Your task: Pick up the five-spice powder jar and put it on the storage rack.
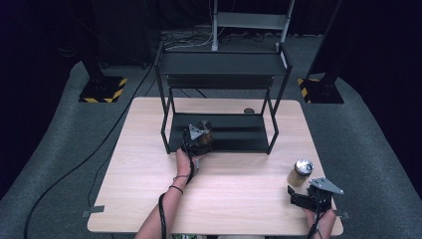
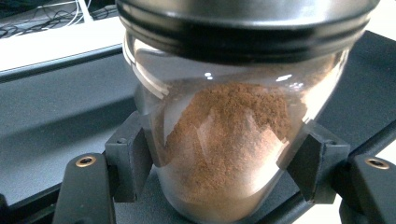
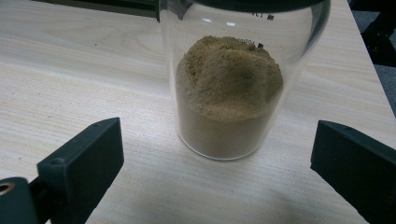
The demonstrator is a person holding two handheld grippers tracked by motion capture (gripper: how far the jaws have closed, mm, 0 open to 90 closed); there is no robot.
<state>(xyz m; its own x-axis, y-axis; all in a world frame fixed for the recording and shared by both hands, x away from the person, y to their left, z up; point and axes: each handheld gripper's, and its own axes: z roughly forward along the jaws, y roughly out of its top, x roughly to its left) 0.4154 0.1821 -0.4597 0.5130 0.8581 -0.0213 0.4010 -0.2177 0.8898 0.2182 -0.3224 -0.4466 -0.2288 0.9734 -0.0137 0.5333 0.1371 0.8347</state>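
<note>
At mid-frame in the high view, the left gripper [image 1: 200, 135] pinches a jar of reddish-brown powder [image 2: 224, 140] over the black rack's lower shelf [image 1: 239, 133]. At lower right, the right gripper's [image 1: 300, 195] fingers [image 3: 81, 161] stand spread before a tan-powder jar [image 3: 233, 88] on the counter [image 1: 239, 189]; print under its lid is illegible.

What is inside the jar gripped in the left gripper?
The jar holds reddish-brown powder, heaped unevenly partway up the glass. Its dark lid is on, so the powder's top is seen only through the side; the jaws cover part of each flank.
</note>
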